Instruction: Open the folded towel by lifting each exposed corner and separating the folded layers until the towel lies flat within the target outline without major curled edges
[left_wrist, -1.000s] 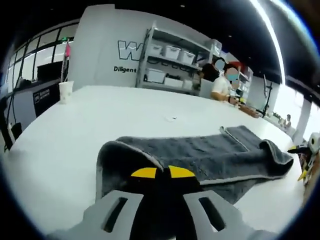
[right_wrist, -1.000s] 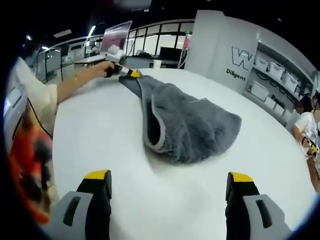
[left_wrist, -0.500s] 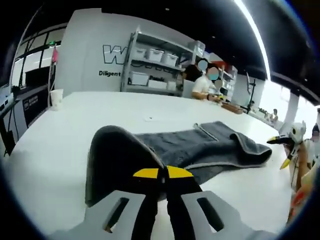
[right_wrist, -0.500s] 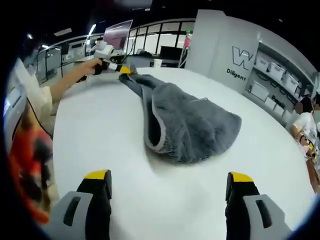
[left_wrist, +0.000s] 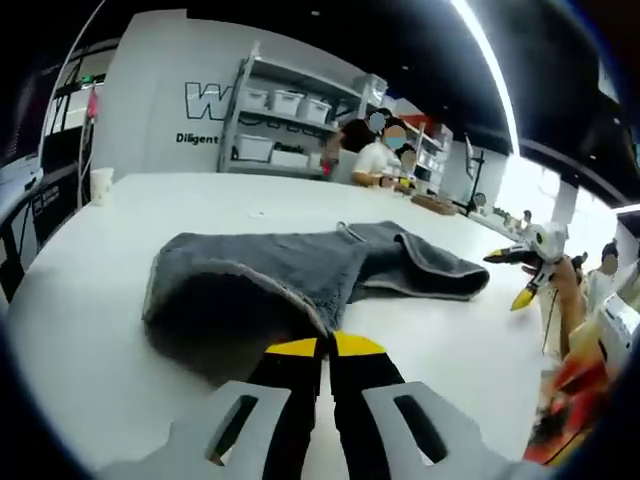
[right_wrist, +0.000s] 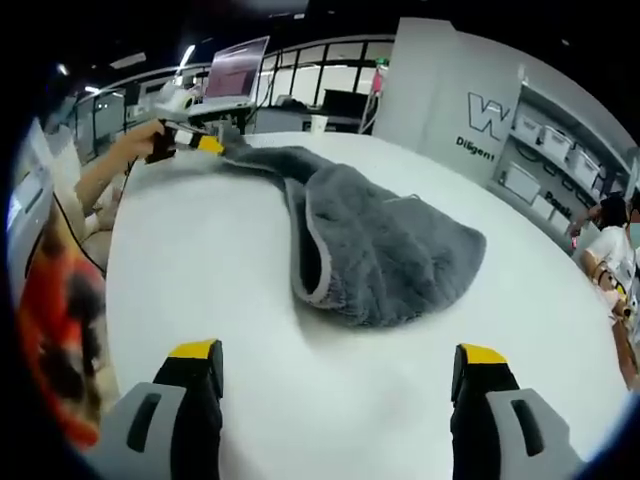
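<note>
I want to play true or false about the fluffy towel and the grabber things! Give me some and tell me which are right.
1. The towel is grey. True.
2. The left gripper has its jaws closed on a corner of the towel. True.
3. The right gripper is squeezing the towel too. False: its jaws stand wide apart over the bare white table, short of the towel.
4. The towel lies spread out flat. False: it is bunched, with one layer folded over at the end nearest the right gripper.
5. A white cup stands far off on the table. True.
6. The table is black. False: it is white.
</note>
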